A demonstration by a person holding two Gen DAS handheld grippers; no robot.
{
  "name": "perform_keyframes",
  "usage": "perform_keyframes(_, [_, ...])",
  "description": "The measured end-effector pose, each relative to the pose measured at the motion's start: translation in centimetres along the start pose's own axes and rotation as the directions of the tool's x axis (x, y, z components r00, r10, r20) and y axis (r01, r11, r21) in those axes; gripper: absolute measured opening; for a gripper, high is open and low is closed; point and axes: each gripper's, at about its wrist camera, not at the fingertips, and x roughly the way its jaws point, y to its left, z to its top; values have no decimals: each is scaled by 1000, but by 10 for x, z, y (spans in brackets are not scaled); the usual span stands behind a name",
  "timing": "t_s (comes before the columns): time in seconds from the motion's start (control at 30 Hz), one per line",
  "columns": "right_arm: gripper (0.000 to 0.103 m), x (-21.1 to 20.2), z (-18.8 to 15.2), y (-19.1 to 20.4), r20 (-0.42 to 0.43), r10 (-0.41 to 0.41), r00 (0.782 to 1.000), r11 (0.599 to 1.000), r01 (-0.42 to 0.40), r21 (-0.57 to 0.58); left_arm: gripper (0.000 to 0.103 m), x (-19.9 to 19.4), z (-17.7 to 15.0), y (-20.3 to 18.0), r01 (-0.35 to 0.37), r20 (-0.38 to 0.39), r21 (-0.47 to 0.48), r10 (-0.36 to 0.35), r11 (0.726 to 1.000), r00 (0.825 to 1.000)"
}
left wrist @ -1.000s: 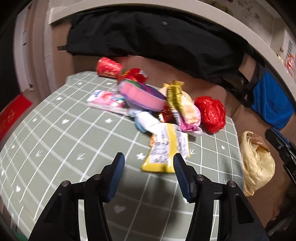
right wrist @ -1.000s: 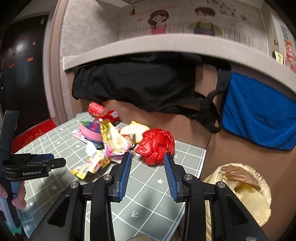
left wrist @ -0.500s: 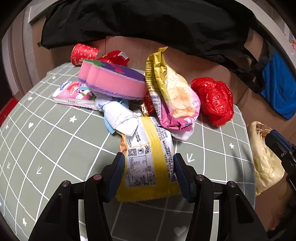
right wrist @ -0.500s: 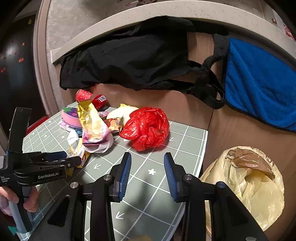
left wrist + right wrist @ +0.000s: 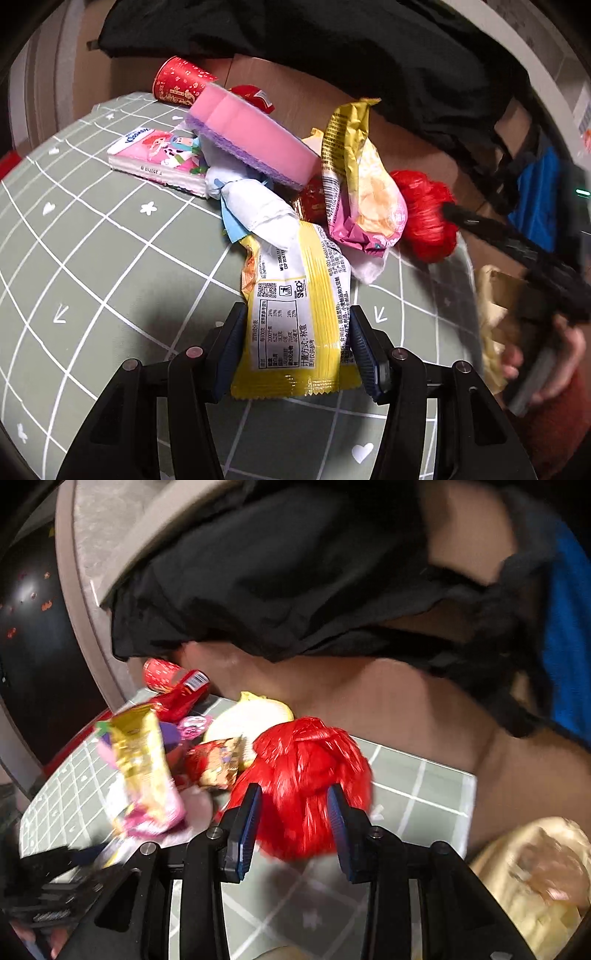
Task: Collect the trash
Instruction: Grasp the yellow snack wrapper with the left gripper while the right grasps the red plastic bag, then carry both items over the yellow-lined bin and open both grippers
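Straddling yellow wrapper, left fingers apart.

Black left claw with blue pads, silver screws.

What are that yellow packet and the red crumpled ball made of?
The yellow packet, between the left tongs, looks like glossy printed plastic film: it has a crimped sealed edge and shiny creases. The red ball, between the right tongs, seems to be a thin scrunched plastic bag, with fine shiny wrinkles.
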Motion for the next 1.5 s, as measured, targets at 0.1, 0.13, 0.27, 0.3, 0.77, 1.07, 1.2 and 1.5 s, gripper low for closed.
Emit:
perform_keyframes(0.1, [35, 29, 5, 2, -47, 52, 998, 999, -52, 5, 55, -2, -1, 0, 2, -9, -5, -2, 1000, 1000])
perform_keyframes(0.13, [33, 29, 5, 4, -41, 51, 998, 999, -51, 9, 54, -3, -2, 0, -2, -14, -6, 2, 1000, 1000])
perform_keyframes(0.27, [22, 7, 5, 21, 1, 58, 998, 998, -57, -31, 50, -19, -3, -7, -7, 34, 38, 5, 999, 999])
perform_keyframes(0.3, [22, 1, 4, 22, 11, 63, 998, 997, -62, -40, 50, -27, -2, -11, -27, 67, 67, 22, 997, 998])
perform_keyframes(0.77, [21, -116, 5, 27, 169, 67, 983, 996, -56, -67, 49, -109, 13, -60, -108, 312, 202, 40, 973, 949])
perform_keyframes(1.07, [21, -168, -12, -11, 238, 28, 971, 999, -23, -22, 49, -115, 16, -112, -76, 332, 265, -17, 961, 943])
perform_keyframes(1.2, [21, -189, -24, -36, 249, -20, 968, 1000, 18, 9, 49, -100, 17, -154, -6, 297, 312, -91, 950, 950])
perform_keyframes(1.5, [22, -231, -68, -125, 248, -189, 950, 978, 160, 135, 49, -29, 2, -254, 157, 146, 401, -232, 903, 962])
